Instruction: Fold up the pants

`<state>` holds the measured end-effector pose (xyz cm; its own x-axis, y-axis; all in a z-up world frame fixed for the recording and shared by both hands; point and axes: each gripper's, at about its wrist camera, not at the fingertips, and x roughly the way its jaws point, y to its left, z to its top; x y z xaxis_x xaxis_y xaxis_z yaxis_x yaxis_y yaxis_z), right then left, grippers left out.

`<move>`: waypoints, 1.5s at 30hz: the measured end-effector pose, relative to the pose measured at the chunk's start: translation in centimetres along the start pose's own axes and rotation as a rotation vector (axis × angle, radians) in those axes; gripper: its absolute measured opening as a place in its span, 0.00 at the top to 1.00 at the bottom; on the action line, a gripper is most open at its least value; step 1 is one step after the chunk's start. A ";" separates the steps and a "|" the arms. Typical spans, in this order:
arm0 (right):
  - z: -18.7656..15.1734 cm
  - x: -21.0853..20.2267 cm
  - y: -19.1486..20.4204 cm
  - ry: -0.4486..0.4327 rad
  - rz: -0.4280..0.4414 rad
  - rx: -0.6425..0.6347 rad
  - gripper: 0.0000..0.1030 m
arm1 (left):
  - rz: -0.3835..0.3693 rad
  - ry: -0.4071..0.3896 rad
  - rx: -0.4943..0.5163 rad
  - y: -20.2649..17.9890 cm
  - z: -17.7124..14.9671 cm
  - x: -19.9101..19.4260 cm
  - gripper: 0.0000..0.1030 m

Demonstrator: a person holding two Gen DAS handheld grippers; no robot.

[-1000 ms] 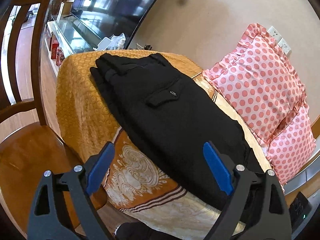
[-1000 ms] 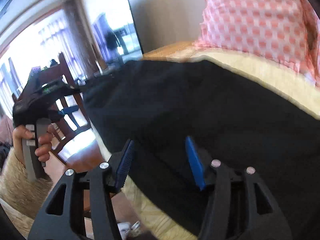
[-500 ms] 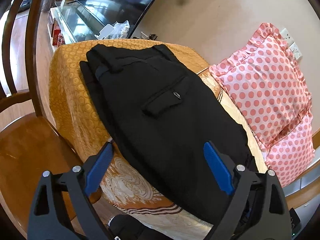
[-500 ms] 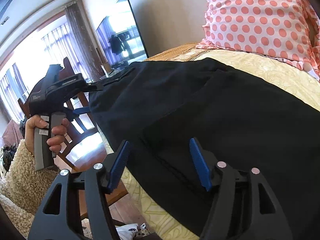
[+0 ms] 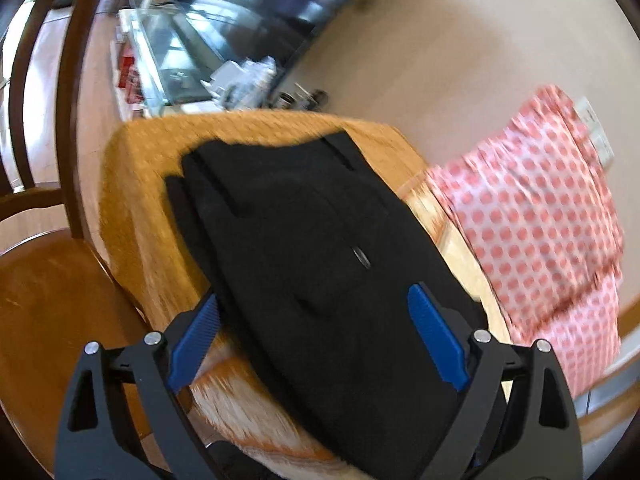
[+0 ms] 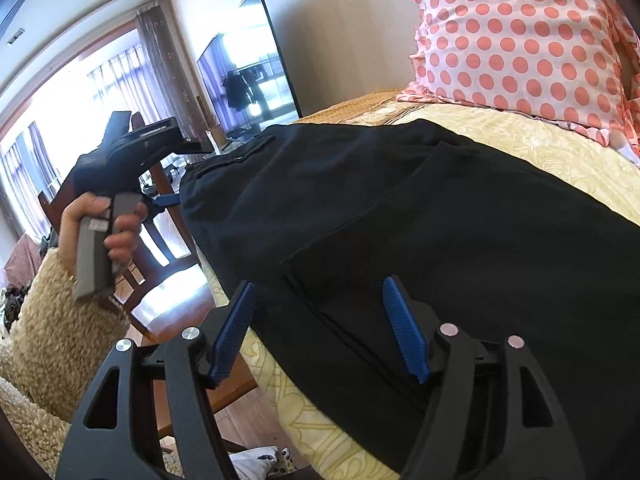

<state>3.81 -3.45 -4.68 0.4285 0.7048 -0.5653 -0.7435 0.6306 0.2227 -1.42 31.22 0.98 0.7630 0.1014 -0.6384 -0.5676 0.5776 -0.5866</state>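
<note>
1. Left wrist view: a blurred living room, a television and glass cabinet at 11 o'clock, a wooden chair (image 5: 48, 312) at 9 o'clock, a polka-dot pillow (image 5: 532, 232) at 3 o'clock. The black pants (image 5: 320, 272) lie on an orange-gold bedspread (image 5: 144, 184), long axis running from 11 o'clock down to 5 o'clock, waistband at the far end, a pocket button showing mid-cloth.
2. The left gripper (image 5: 316, 336) hangs over the near part of the pants, blue pads spread wide, nothing between them.
3. Right wrist view: bright windows at 9 o'clock, the pillow at 1 o'clock. The pants stretch from 10 o'clock toward 4 o'clock.
4. The right gripper (image 6: 324, 332) is spread wide over the near edge, holding nothing.
5. Judgement: soft, limp, moderately heavy cloth that will sag; pinch the doubled edges or hems.
</note>
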 end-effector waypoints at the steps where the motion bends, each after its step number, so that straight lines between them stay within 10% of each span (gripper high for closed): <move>1: 0.0 0.0 0.0 -0.001 0.001 0.000 0.34 | 0.017 -0.020 -0.013 0.4 0.8 0.4 0.18; 5: -0.1 -0.1 0.0 -0.006 0.002 -0.002 0.34 | 0.042 -0.017 -0.055 0.8 2.8 1.5 0.28; 13: -1.1 -2.9 -0.7 -0.052 0.036 0.044 0.34 | 0.127 -0.072 0.034 -0.4 2.8 0.7 0.88; 19: -3.0 -9.3 -2.3 -0.189 -0.005 0.066 0.32 | 0.077 -0.178 0.321 -9.9 0.6 -2.9 0.92; 25: -6.3 -17.1 -7.1 -0.344 -0.204 0.221 0.30 | -0.184 -0.147 0.662 -24.0 -7.4 -5.5 0.92; 31: -10.4 -23.1 -11.3 -0.424 -0.425 0.402 0.30 | -0.526 0.097 1.031 -33.3 -23.7 -6.2 0.91; 34: -12.3 -24.8 -12.5 -0.434 -0.496 0.465 0.30 | -0.528 0.265 1.179 -33.4 -31.2 -3.7 0.91; 37: -13.2 -25.2 -13.9 -0.418 -0.535 0.507 0.30 | -0.509 0.395 1.207 -31.8 -35.1 -1.2 0.91; 45: -13.3 -25.0 -15.0 -0.427 -0.550 0.534 0.30 | -0.610 0.153 1.098 -35.0 -29.5 -6.4 0.92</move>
<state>-2.58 -34.84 -4.40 0.8904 0.2503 -0.3803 -0.0812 0.9092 0.4084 4.49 -13.50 10.90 0.7246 -0.4694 -0.5045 0.4735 0.8711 -0.1304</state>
